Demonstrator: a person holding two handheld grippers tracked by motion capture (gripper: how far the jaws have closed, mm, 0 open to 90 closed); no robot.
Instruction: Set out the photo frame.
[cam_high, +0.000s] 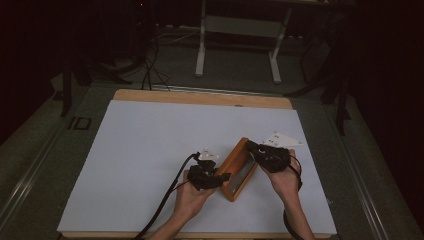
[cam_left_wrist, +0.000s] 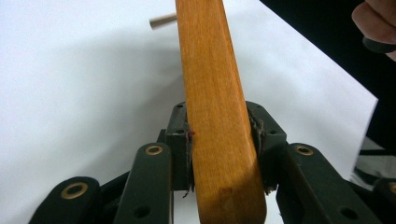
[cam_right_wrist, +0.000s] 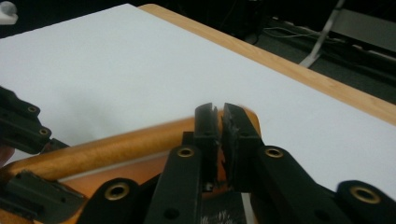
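Left gripper (cam_high: 223, 176) clamps the wooden tray (cam_high: 239, 170) by its near rim. Right gripper (cam_high: 249, 146) jaws stand narrow at the far end; contents unclear. Advise lifting level, both ends together.

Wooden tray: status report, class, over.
Left hand-held gripper clamped on wooden tray rim. Right hand-held gripper jaws nearly closed at its far end. White sheet bare around it.

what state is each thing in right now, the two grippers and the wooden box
left gripper: shut on the wooden box's rim
right gripper: jaws nearly together at the box's far end; grip cannot be told
wooden box: open-topped, lying on the white sheet, a gripper at each end
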